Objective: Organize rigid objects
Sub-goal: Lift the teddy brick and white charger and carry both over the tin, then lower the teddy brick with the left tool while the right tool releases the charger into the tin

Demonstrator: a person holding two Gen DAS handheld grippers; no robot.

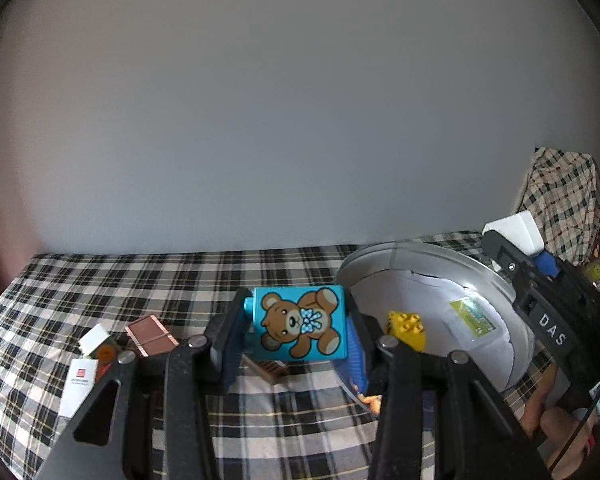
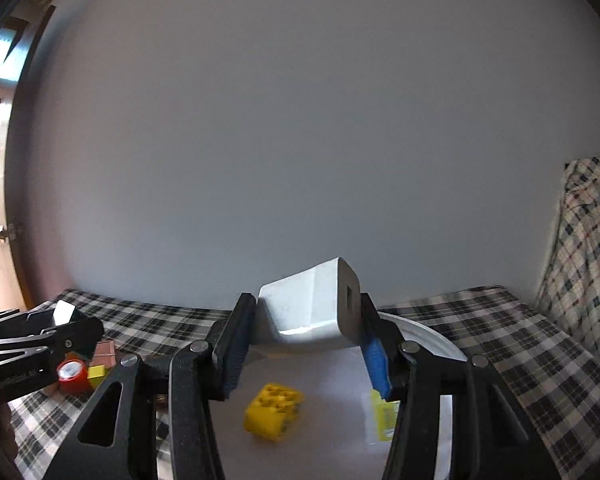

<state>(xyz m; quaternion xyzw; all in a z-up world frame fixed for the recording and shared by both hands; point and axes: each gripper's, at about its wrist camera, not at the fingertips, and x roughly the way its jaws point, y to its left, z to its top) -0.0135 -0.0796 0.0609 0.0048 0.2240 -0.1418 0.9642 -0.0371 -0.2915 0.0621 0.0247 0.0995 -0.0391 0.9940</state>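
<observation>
Behind everything in your left wrist view stands a plain pale wall, and below it lies a bed covered in a black-and-white plaid cloth [image 1: 148, 280]. Your left gripper [image 1: 298, 330] has its jaws clamped on a turquoise block printed with a teddy bear [image 1: 300, 322], held clear above the cloth. To its right sits a round silver tray [image 1: 384, 256] with a yellow brick [image 1: 406, 328] lying inside it and a green sticker on its floor. On the cloth to the left you can see a brown tile [image 1: 150, 336], a small white block [image 1: 94, 336] and a white card [image 1: 80, 384], close together. At the right edge your right gripper [image 1: 540, 264] reaches over the tray's far rim with a white wedge-shaped piece [image 1: 516, 228] between its jaws. A plaid-covered pillow leans against the wall beyond it

From your right wrist view you get the same pale wall and plaid bed. Your right gripper [image 2: 306, 336] has its jaws closed on the white wedge-shaped piece [image 2: 312, 308], which hangs over the round silver tray [image 2: 428, 336]. Below it the yellow brick [image 2: 274, 410] rests on the tray floor, slightly blurred. At the left your left gripper [image 2: 40, 344] shows side-on; near it on the cloth stand a red cylinder [image 2: 73, 376], a small yellow block [image 2: 97, 376] and the brown tile [image 2: 104, 354]
</observation>
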